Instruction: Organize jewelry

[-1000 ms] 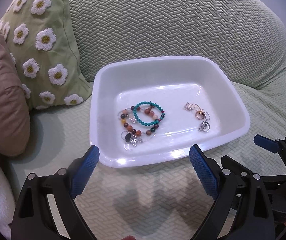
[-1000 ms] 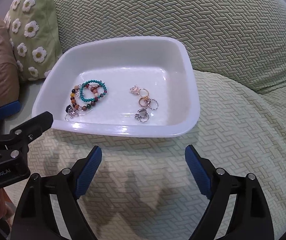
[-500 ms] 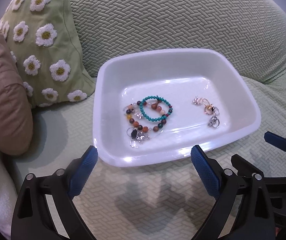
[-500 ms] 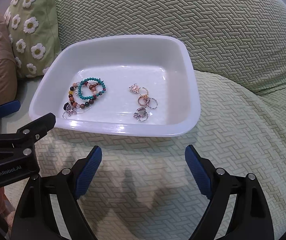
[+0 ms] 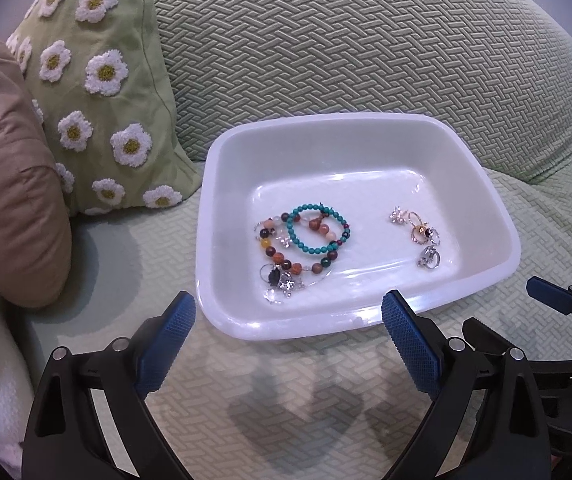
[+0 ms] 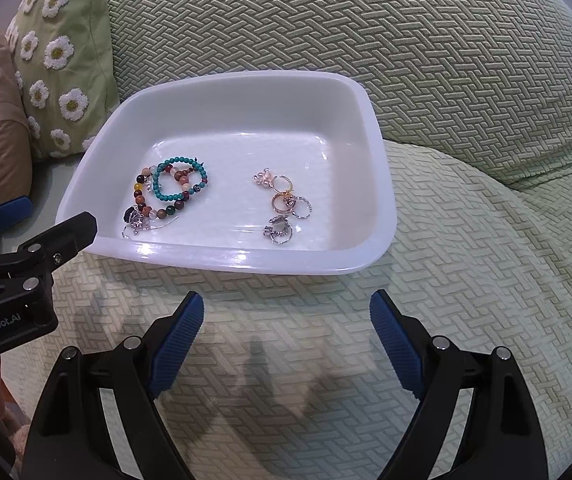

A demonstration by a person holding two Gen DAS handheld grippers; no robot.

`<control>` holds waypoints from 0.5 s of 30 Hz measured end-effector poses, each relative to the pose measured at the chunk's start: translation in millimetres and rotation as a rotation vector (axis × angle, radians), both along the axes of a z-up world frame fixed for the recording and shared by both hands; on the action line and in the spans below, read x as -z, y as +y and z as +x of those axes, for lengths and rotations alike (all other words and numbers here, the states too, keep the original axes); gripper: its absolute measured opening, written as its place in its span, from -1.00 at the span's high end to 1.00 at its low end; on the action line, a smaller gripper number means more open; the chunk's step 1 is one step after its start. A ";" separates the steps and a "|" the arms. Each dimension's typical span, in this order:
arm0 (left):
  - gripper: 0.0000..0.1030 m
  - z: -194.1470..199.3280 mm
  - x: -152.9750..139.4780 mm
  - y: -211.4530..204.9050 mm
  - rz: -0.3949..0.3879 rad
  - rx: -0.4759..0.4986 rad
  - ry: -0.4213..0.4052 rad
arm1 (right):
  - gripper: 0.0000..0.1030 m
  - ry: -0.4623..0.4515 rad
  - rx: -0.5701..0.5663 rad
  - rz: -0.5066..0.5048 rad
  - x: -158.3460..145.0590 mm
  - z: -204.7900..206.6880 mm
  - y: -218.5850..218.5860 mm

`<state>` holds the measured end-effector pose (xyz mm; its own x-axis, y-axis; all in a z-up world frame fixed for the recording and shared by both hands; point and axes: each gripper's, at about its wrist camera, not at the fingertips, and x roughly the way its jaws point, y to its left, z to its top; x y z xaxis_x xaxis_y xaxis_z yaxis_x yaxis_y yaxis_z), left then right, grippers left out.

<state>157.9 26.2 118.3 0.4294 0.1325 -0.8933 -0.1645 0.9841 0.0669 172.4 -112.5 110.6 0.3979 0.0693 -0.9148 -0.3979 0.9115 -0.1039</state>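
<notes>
- Sofa (image 6: 466, 240): soft cushion under white tray (image 6: 382, 184); pressing its rim could tip it.
- Left hand-held gripper (image 5: 286, 344) and right hand-held gripper (image 6: 286, 328): jaws apart, empty, short of the near rim; open room above.
- Bead bracelets (image 6: 170, 188) overlap; lifting one may drag others.
- Rings (image 6: 284, 204): clustered, tray right half.

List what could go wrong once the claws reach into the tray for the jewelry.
The turquoise bracelet overlaps the brown bead bracelet, so lifting one may drag the other. The rings lie clustered and look too small for the wide pads. The white tray sits on a soft cushion and might tip.
</notes>
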 end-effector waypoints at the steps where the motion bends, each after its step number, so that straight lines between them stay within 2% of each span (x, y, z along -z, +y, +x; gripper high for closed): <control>1: -0.75 -0.2 0.4 -0.5 0.000 0.001 0.002 | -0.63 0.000 0.000 -0.001 -0.1 -0.1 0.0; 8: -0.75 -0.9 1.5 -3.4 0.033 0.004 0.006 | -0.63 0.002 0.006 -0.005 2.2 -0.1 0.6; 15: -0.75 -0.9 1.8 -1.6 0.033 -0.004 0.008 | -0.63 0.003 0.007 -0.007 2.7 0.5 0.1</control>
